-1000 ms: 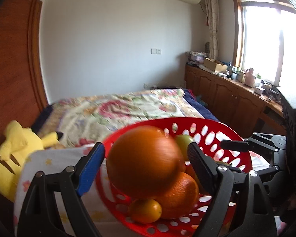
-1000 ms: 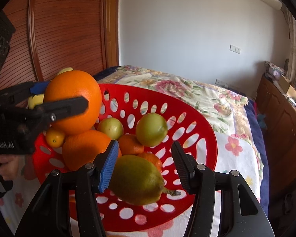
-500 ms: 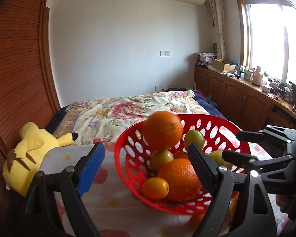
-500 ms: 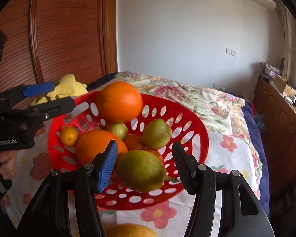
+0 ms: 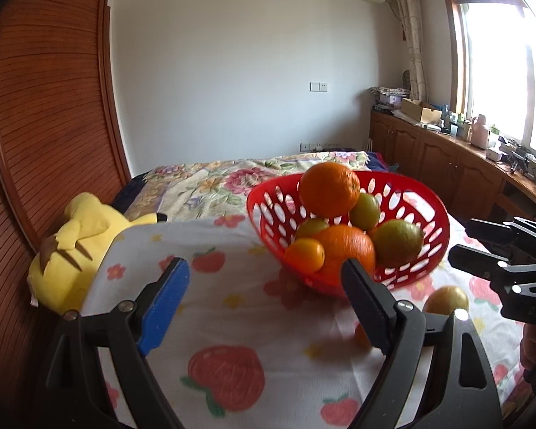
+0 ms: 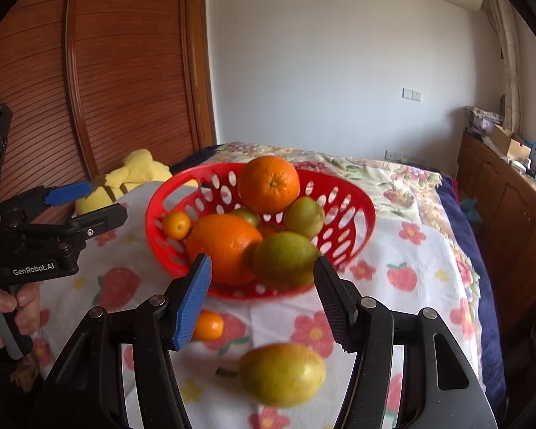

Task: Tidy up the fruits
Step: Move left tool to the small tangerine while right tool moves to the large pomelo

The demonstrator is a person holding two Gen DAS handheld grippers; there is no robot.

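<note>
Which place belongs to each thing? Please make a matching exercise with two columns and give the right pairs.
Things:
1. large round orange
2. small orange kumquat
3. yellow plush toy
4. yellow-green lemon

Places:
A. beside the wooden wardrobe
B. on top of the pile in the red plastic basket
C. on the cloth, nearest the right gripper
D. on the cloth, just before the basket

Pairs: 1-B, 2-D, 3-A, 4-C
</note>
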